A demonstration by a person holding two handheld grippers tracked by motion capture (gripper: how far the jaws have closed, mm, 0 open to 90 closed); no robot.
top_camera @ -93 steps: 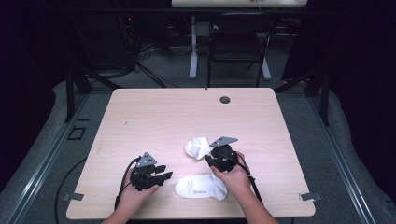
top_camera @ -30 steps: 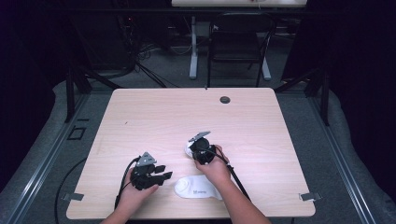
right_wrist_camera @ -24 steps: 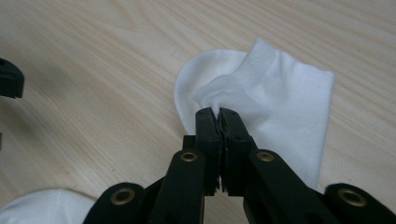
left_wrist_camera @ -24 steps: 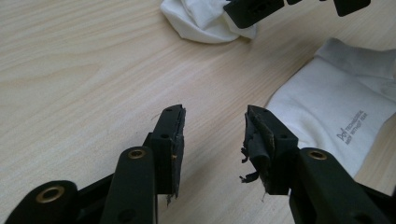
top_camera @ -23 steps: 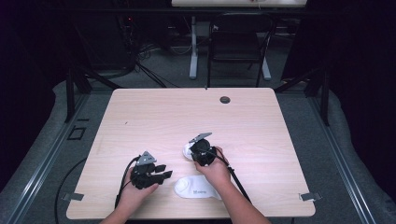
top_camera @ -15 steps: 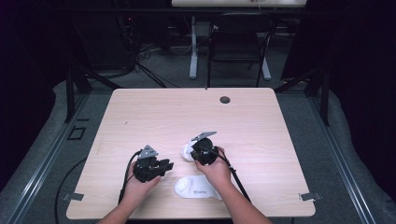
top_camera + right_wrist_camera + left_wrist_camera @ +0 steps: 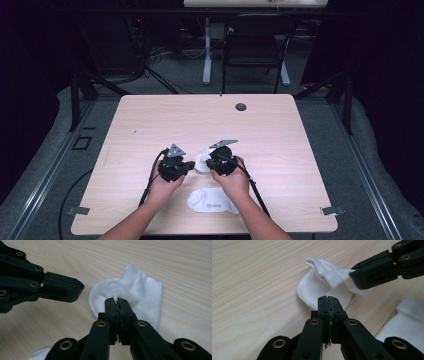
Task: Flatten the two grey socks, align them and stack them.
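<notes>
Pinching sock [image 7: 140,290] w/ right gripper [image 7: 117,301].

Left tongs [image 7: 329,301] just closed, jaws together, nothing between. Right tongs [image 7: 117,302] clamped tight. Both tips nearly meet.

High view looks down from above my side; both gripper views sit close, sharing the sock [image 7: 322,287].

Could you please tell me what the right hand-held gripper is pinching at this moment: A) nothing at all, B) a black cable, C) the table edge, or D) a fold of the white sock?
D: in its own view, the right hand-held gripper has its jaws closed on a bunched fold of the white sock.
</notes>
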